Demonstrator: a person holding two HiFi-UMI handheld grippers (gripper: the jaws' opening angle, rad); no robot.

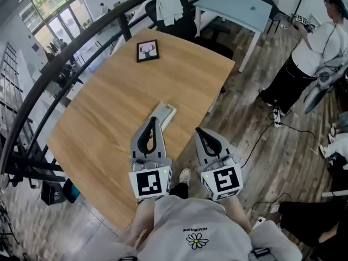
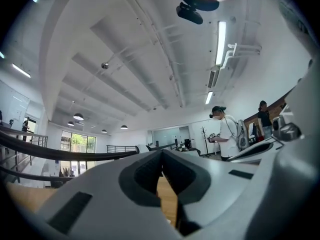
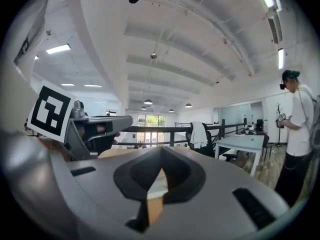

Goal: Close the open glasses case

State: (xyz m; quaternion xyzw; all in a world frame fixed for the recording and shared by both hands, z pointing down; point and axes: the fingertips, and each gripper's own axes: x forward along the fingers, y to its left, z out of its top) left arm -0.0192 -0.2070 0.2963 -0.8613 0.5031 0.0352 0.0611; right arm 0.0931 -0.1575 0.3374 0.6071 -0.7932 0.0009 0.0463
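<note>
Glasses case (image 1: 166,112) lying on wooden worktop (image 1: 109,107), sitting just at twelve o'clock of left claw (image 1: 154,120), at ten o'clock of right claw (image 1: 200,130), both claws hovering closed, gripping nothing.

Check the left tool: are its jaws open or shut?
Shut. In the left gripper view the left tool has its jaws meeting at the tips, with nothing held between them.

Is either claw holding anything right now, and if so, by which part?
Nothing is held. The left claw and right claw are both shut and empty; the glasses case lies on the table just beyond them.
</note>
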